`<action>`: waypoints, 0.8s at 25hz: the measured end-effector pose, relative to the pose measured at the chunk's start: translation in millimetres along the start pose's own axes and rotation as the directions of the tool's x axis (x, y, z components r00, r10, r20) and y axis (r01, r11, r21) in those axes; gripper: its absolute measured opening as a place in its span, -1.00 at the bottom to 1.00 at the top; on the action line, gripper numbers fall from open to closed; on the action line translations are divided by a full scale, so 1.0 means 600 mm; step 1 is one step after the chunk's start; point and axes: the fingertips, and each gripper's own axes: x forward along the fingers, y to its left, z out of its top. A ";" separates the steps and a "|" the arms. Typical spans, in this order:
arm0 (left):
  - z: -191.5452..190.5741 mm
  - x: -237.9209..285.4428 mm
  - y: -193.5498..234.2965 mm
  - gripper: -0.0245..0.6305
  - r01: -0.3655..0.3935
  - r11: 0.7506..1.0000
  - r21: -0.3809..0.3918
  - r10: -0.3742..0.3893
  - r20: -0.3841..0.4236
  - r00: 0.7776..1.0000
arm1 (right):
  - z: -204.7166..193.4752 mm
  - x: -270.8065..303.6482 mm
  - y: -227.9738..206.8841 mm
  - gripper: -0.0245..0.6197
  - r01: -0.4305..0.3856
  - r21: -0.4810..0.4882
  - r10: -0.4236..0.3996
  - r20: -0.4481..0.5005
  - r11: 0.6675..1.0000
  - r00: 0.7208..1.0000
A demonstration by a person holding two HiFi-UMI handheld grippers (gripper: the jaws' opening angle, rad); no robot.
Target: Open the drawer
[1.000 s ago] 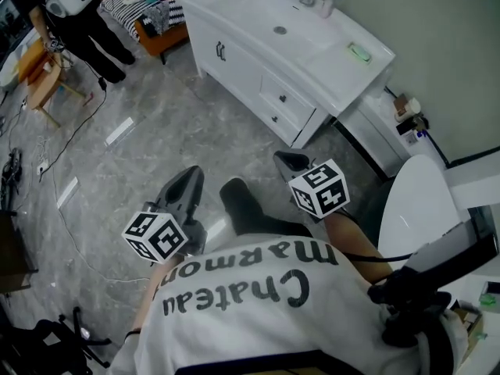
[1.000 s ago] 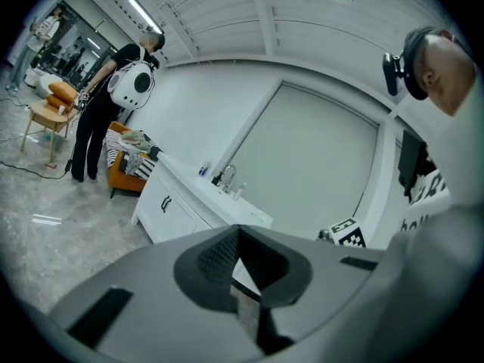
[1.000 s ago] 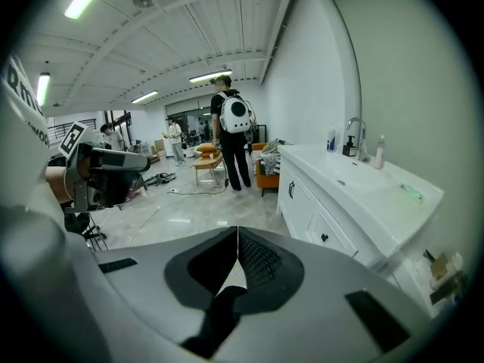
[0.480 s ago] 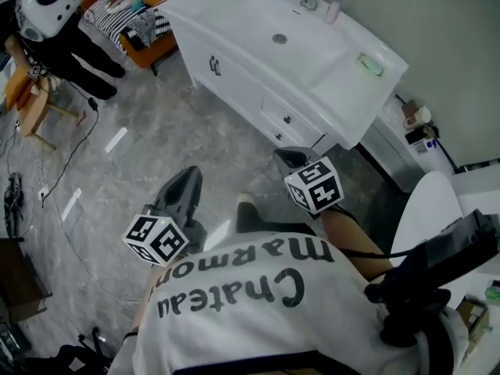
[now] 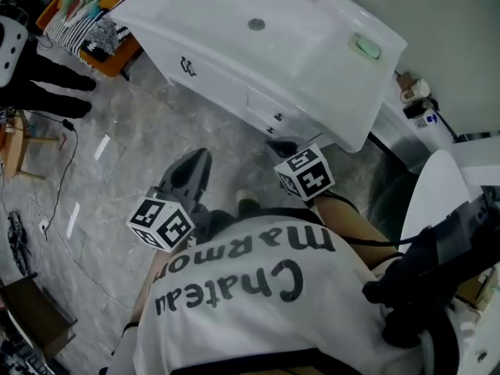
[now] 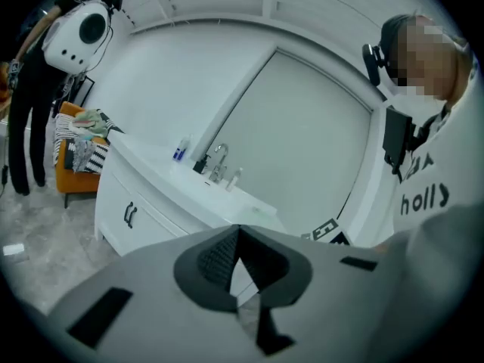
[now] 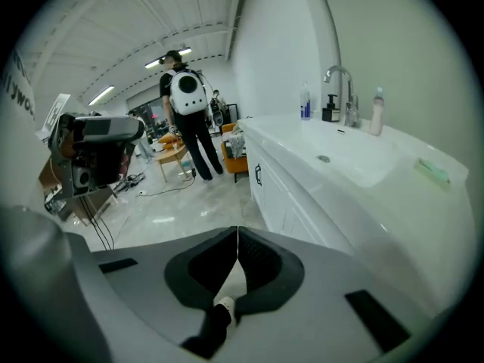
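A white vanity cabinet [image 5: 234,69] with a sink stands at the top of the head view. Its small drawers [image 5: 266,109] with dark knobs are closed, to the right of a door with a dark handle [image 5: 187,66]. My right gripper [image 5: 281,148] is shut and empty, its tip just below the drawers and apart from them. My left gripper [image 5: 199,161] is also shut and empty, further left over the floor. In the right gripper view the jaws [image 7: 237,230] meet beside the cabinet front [image 7: 280,195]. In the left gripper view the shut gripper [image 6: 239,228] faces the vanity [image 6: 151,203].
A green soap bar [image 5: 364,48] lies on the vanity top, with a faucet [image 7: 340,82] and bottles at the back. A person with a white backpack [image 7: 186,93] stands down the room. An orange bench [image 5: 94,33] holds clothes. A cable [image 5: 66,155] crosses the grey floor.
Both grippers have moved toward the vanity, which now sits closer and larger in the head view. Both stay shut.
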 end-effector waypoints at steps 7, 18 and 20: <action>-0.011 0.053 0.019 -0.95 0.006 1.000 -0.008 -0.006 -0.057 0.998 | -0.009 0.038 -0.040 -0.89 -0.035 0.354 -0.015 0.139 0.935 0.990; -0.025 0.127 0.088 -0.95 0.066 0.998 0.022 -0.061 -0.199 0.978 | -0.065 0.113 -0.126 -0.89 0.117 0.595 -0.200 0.074 0.795 0.977; -0.027 0.141 0.102 -0.95 0.087 0.995 0.044 -0.075 -0.233 0.970 | -0.079 0.129 -0.138 -0.89 0.158 0.618 -0.228 0.037 0.770 0.973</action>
